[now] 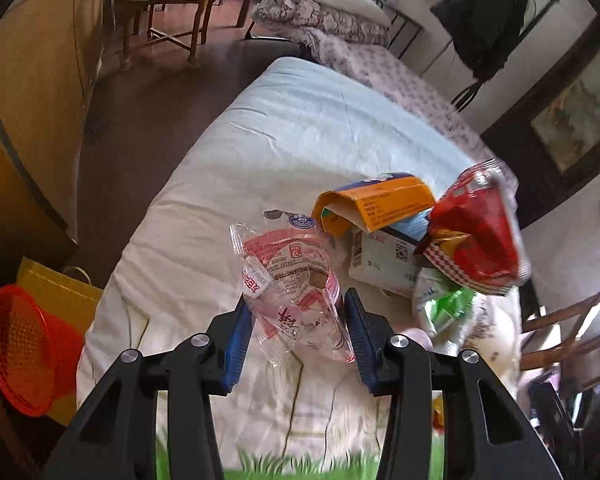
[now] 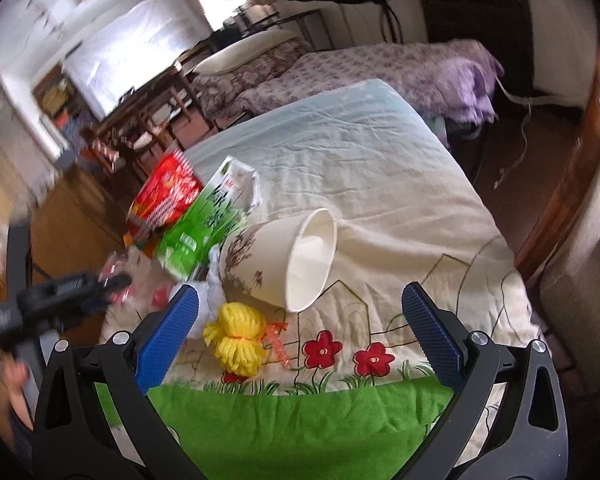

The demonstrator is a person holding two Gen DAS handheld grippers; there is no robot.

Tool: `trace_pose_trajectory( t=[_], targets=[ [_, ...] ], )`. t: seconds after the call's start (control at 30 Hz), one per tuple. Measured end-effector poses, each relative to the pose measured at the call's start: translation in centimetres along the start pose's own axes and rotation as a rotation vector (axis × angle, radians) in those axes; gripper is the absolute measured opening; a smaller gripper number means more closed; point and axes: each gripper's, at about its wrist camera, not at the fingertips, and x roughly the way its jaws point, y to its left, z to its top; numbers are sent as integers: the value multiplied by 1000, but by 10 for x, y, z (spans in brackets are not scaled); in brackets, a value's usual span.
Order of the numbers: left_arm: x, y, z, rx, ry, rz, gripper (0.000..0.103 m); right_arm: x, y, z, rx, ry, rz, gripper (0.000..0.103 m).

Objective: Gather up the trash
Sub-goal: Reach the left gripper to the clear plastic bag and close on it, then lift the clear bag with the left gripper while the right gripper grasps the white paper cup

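Left tool carrying a wrapper off the bed

The left tool is clamped on a clear plastic wrapper above the bed; next comes a swing left to the red basket. The right tool is spread wide near the paper cup.

**Bedroom around the quilt**

A pale embroidered quilt with red flowers and a green grass border covers the bed. Beyond lies a purple floral bedspread. A wooden chair stands on the dark floor; a black garment hangs by the wall.
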Motion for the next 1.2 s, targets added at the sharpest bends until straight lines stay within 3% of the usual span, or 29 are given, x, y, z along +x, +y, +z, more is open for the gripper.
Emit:
trace_pose_trajectory(
  t=[0.13,0.27,0.37,0.43,0.57,0.8,0.97,1.17,1.2],
  targets=[
    [-16,6,-10,-8,-23,-71,45,6,-5,2,29,16,-16,98],
    [-21,-2,-14,32,-40,-66,45,13,11,1,-60,21,-61,98],
    [-21,-7,-16,63,-46,-60,45,19,20,4,-108,40,-41,97],
    [-22,-9,-17,75,-52,-59,45,26,25,7,-130,58,-37,93],
    [-21,-10,-17,81,-57,-60,45,48,32,10,-170,137,-27,71],
    [-19,-13,-18,86,-56,-57,45,64,39,17,-198,149,-25,67],
    [-22,-18,-21,115,-73,-42,45,75,41,18,-214,195,-2,34],
    [-22,-15,-21,105,-66,-40,45,52,42,11,-219,122,42,5],
    [-21,-14,-21,104,-65,-38,45,45,43,9,-218,102,40,3]
  ],
)
